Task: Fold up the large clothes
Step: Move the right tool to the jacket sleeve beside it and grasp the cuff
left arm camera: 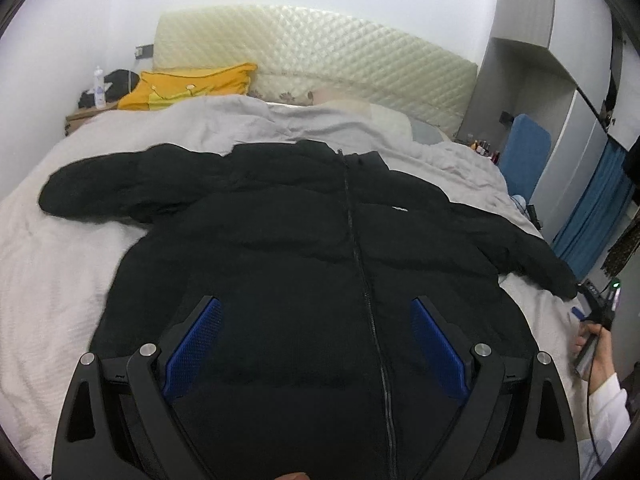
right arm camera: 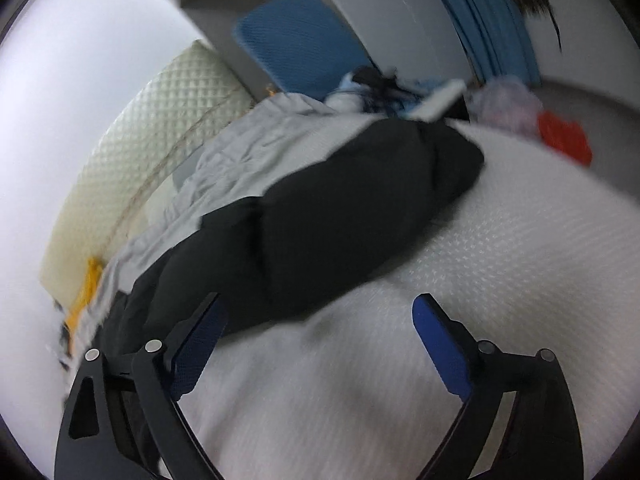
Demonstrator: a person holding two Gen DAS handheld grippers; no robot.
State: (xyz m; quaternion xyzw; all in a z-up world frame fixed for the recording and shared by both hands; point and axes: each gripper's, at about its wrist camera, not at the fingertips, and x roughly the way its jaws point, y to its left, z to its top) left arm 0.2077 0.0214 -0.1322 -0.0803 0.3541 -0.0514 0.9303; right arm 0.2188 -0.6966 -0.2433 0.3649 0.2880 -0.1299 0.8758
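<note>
Hem of the black zip-front puffer jacket (left arm camera: 304, 248) cut off behind the left gripper (left arm camera: 316, 340), jaws spread wide, nothing held. Right gripper (right arm camera: 318, 344) gaping too, over bare white textured bedspread (right arm camera: 500, 260); view blurred, one sleeve only. Jacket flat, sleeves out, on the bed. Beyond, rumpled grey sheet (left arm camera: 248, 120), cream quilted headboard (left arm camera: 320, 52).

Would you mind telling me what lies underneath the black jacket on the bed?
The black jacket lies spread flat, front up, on a pale bedspread, with its collar end over a rumpled grey sheet. Whatever lies directly beneath its body is covered and cannot be seen.
</note>
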